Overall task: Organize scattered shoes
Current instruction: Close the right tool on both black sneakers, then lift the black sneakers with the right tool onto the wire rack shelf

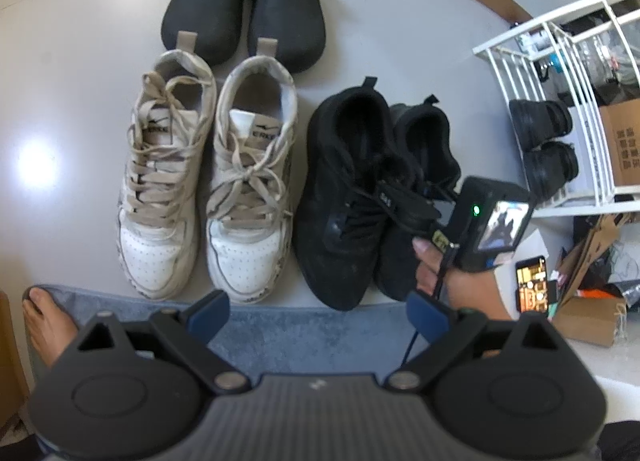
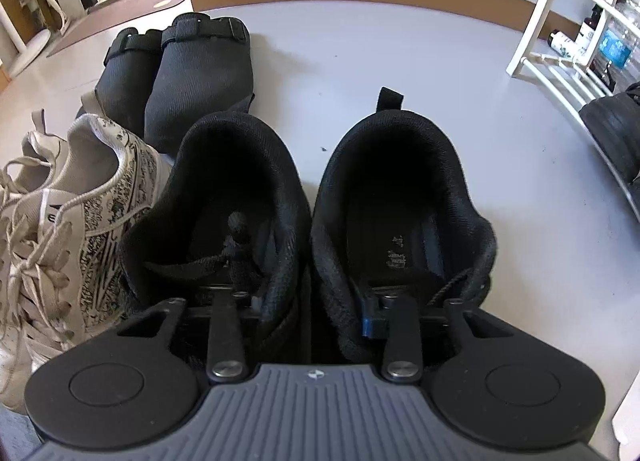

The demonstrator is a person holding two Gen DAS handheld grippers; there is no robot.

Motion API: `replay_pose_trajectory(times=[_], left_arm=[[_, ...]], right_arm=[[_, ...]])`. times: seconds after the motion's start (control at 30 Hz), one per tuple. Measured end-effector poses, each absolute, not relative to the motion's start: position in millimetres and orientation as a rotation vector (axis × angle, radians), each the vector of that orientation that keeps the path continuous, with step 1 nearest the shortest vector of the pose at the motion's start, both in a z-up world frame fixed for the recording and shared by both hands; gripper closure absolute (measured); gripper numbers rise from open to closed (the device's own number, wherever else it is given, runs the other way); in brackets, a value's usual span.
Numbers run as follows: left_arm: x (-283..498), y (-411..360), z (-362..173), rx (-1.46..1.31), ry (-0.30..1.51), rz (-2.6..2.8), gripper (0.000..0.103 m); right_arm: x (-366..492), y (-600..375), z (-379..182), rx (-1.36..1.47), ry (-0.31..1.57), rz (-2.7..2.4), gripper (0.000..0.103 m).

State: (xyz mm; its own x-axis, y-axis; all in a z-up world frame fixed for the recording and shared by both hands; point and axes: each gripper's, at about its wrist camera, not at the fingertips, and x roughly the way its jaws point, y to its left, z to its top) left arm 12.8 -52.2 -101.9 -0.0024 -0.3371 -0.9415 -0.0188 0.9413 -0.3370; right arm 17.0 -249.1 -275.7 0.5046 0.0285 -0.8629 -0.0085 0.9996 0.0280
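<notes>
While R gripper (image 2: 304, 301) pinches both black sneakers' (image 2: 312, 197) inner walls, L gripper (image 1: 318, 311) wide open, empty.

Right gripper (image 2: 306, 313) fingers inside two side-by-side black sneakers (image 2: 400, 197), pinching their adjoining collars.

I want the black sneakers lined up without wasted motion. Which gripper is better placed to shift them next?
Right. The right gripper has one finger inside each of the black sneakers, while the left gripper hangs open over the blue mat.
</notes>
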Motion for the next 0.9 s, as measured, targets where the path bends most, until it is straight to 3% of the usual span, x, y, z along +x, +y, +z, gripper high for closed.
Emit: replay_pose_trajectory(times=[0.2,0.9], left_arm=[[12,-48,-103,-0.303,1.567,-0.250,0.006],[17,-55,-84,-0.296,1.500,-0.278,0.006]], right_arm=[[10,-244,-274,0.028,0.969,0.009,0.084],[-4,-279,-208,0.099,0.813,-0.128,0.087]])
